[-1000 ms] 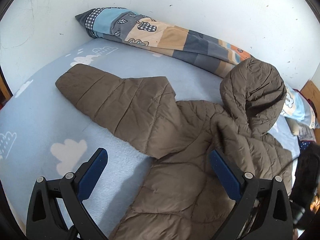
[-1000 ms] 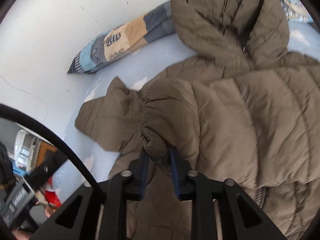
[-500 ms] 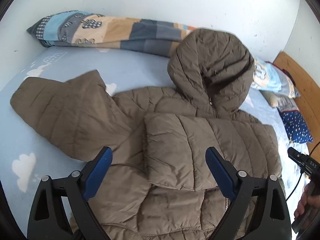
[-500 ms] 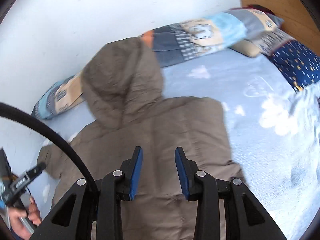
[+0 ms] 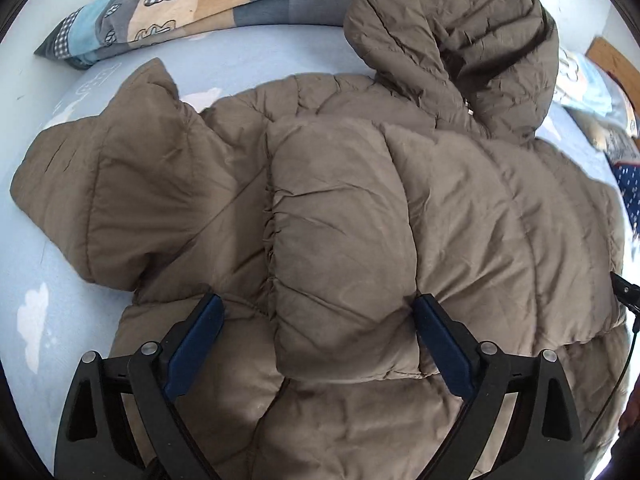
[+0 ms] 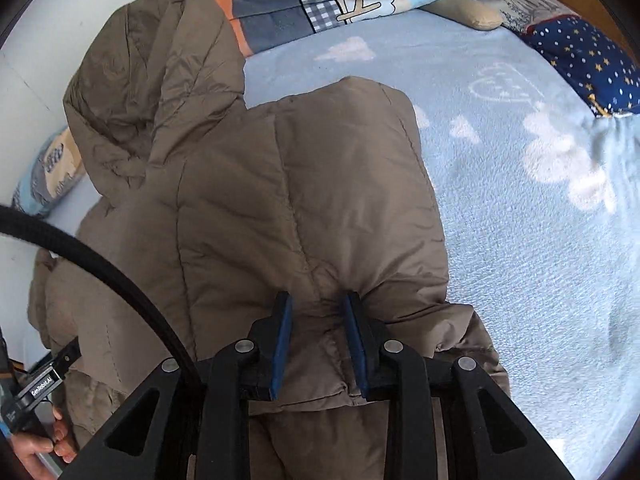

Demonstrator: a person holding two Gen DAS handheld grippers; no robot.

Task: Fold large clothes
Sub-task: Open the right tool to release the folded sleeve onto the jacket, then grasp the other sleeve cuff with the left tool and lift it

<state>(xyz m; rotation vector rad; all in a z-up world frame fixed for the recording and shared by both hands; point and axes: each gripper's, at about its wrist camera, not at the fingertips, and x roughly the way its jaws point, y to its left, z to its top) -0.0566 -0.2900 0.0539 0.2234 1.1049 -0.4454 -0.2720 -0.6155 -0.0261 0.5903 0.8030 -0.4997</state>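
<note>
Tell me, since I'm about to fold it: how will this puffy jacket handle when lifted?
The jacket probably drapes limply: its sleeve lies creased. Quilted padding suggests it springs back from folds. The smooth shell may slip between the right gripper pads.

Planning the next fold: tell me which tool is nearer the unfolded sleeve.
Left. The left tool hovers open over the jacket, beside the spread sleeve. The right tool is at the jacket's opposite side.
</note>
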